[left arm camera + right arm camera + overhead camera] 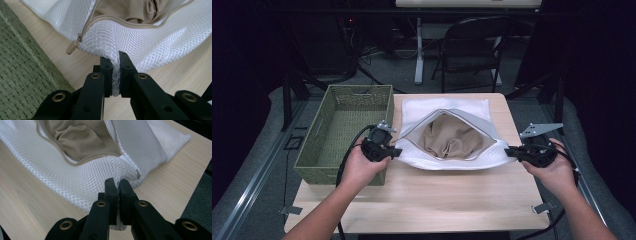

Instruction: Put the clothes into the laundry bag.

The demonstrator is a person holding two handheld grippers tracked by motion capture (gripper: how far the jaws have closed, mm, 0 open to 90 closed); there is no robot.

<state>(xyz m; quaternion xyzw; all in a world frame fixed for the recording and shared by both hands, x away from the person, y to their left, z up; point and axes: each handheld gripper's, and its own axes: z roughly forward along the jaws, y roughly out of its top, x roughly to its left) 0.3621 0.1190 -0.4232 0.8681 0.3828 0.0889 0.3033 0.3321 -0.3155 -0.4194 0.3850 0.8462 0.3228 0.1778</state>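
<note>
mesh bag: white, lies on the bench between the two grippers, its mouth gaping wide and facing up
cloth: tan, bunched inside the bag, beyond both sets of jaws
left gripper: jaws clenched on a fold of mesh at the bag's left end; in the left gripper view the fold runs straight down between them
zip pull: tan, hangs off the bag's edge just up and left of the left jaws, over bare bench
right gripper: jaws clenched on the mesh at the bag's right end; in the right gripper view a pinch of mesh sits between them, near where the zip line ends
basket: green woven, stands on the bench just behind the left gripper, apart from the bag
hands: left hand and right hand each wrap a gripper body
</note>
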